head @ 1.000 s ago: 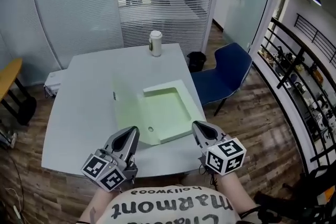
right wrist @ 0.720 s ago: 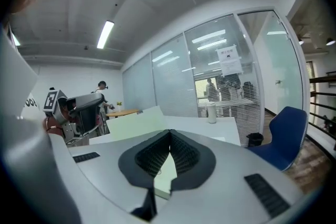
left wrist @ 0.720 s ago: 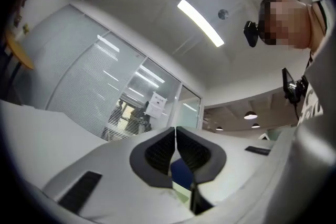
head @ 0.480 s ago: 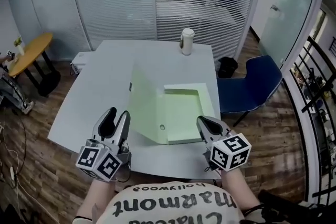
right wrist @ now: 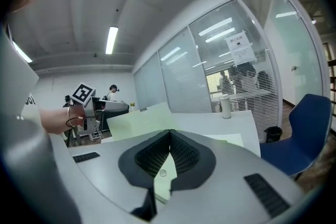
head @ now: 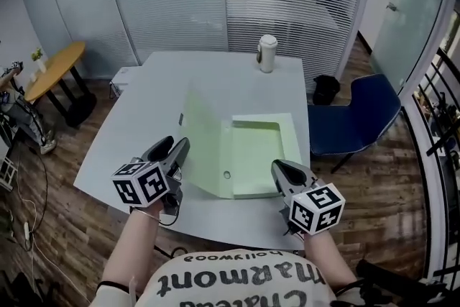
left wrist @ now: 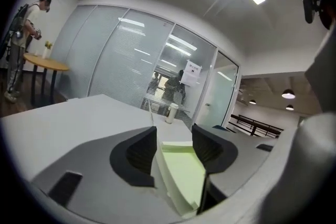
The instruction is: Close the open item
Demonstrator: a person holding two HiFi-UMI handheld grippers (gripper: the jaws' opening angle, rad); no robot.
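Note:
A light green folder lies open on the grey table (head: 136, 126). Its base (head: 257, 147) is flat and its lid flap (head: 205, 136) stands tilted up on the left. My left gripper (head: 180, 149) is just left of the flap's near edge. Its jaws have just been opening and now stand open; the flap's thin edge (left wrist: 152, 128) and the green base (left wrist: 184, 173) show through the gap, and the pads press on nothing. My right gripper (head: 279, 169) hovers at the folder's near right corner. The right gripper (right wrist: 169, 135) is shut and empty, and the flap (right wrist: 139, 120) rises beyond it.
A white lidded cup (head: 267, 52) stands at the table's far edge. A blue chair (head: 352, 118) is to the right of the table and a round yellow table (head: 54, 68) to the left. Glass partitions with blinds stand behind, and people are beyond them.
My left gripper has swung forward and to the right, up to the flap's near edge, and its jaws have gone from shut to open. The right gripper has shifted only a little.

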